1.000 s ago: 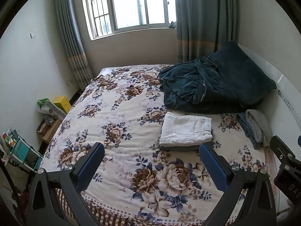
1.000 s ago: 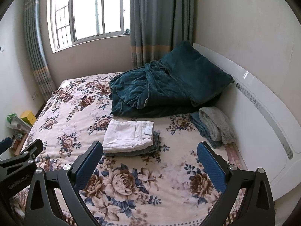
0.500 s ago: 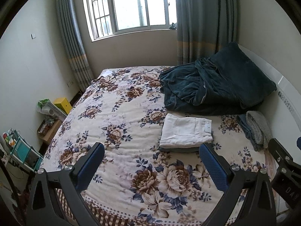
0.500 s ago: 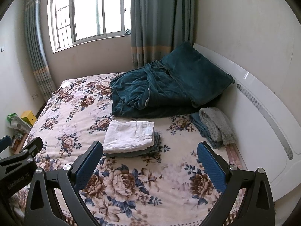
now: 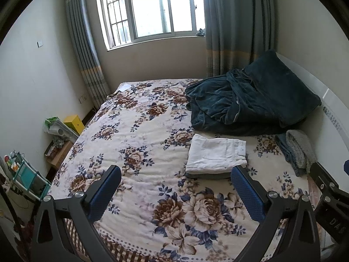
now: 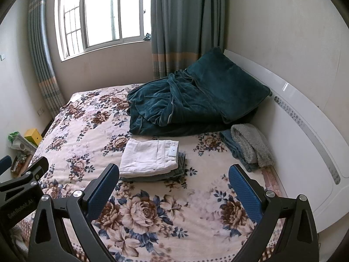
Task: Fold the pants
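Daylight comes through a barred window [image 5: 150,11] flanked by grey-blue curtains [image 6: 185,26]. Pale walls [image 5: 32,69] enclose a bed [image 5: 139,131] under a floral cover, its white headboard [image 6: 305,135] along the right wall.

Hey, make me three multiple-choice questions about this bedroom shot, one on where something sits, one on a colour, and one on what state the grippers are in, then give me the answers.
1. Where do the folded white pants lie?
A. On top of a folded grey-green garment on the bed
B. On the window sill
C. On the floor by the yellow box

2. What colour is the crumpled blanket near the headboard?
A. Red
B. Dark teal
C. Yellow

3. What state are the left gripper and the right gripper in?
A. Both shut on the pants
B. One shut, one open
C. Both open and holding nothing

Answers:
1. A, since the right wrist view shows darker folded edges sticking out beneath the white stack.
2. B, as both views show deep blue-green plush fabric.
3. C, since each view shows blue-padded fingers spread wide with only the floral bedspread between them.
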{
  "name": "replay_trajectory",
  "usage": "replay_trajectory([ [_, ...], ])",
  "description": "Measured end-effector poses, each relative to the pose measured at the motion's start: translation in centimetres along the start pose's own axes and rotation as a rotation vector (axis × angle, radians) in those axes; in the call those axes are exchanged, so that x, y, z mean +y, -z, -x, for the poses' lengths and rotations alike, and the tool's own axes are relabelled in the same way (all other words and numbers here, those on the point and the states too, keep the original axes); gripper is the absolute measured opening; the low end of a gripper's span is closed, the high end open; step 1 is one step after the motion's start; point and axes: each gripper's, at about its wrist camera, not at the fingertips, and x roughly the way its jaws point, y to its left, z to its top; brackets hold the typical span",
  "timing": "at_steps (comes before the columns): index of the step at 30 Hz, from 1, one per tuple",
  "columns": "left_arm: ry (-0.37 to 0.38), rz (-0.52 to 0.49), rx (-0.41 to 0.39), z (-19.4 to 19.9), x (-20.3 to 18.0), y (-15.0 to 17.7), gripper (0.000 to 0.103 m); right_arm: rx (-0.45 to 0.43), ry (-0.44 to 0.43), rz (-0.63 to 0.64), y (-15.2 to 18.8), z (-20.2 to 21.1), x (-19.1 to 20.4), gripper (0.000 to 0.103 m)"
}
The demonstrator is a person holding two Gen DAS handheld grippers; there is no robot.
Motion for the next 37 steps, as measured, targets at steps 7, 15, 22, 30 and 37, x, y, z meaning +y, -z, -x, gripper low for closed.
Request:
replay_trajectory([
  [7, 0.002, 0.000, 0.000, 0.02, 0.01, 0.04, 0.103, -0.001, -0.001, -0.002, 0.01, -0.03, 0.02, 0.102],
  [15, -0.001, 0.000, -0.001, 0.07, -0.13, 0.11, 0.103, 0.000, -0.002, -0.003, -0.05, 0.00, -0.11, 0.102],
  [22, 0.000, -0.001, -0.004, 0.11, -0.22, -0.18, 0.103, -0.002, 0.001, -0.004, 0.02, 0.06, -0.19, 0.102],
  [30, -0.001, 0.003, -0.003, 0.13, -0.21, 0.04, 0.103, -0.002, 0.000, -0.005, 0.10, -0.04, -0.17, 0.102],
  [37, -0.004, 0.009, -0.024, 0.68, -0.53, -0.76, 0.103, -0.003, 0.001, -0.005, 0.14, 0.10, -0.30, 0.102],
])
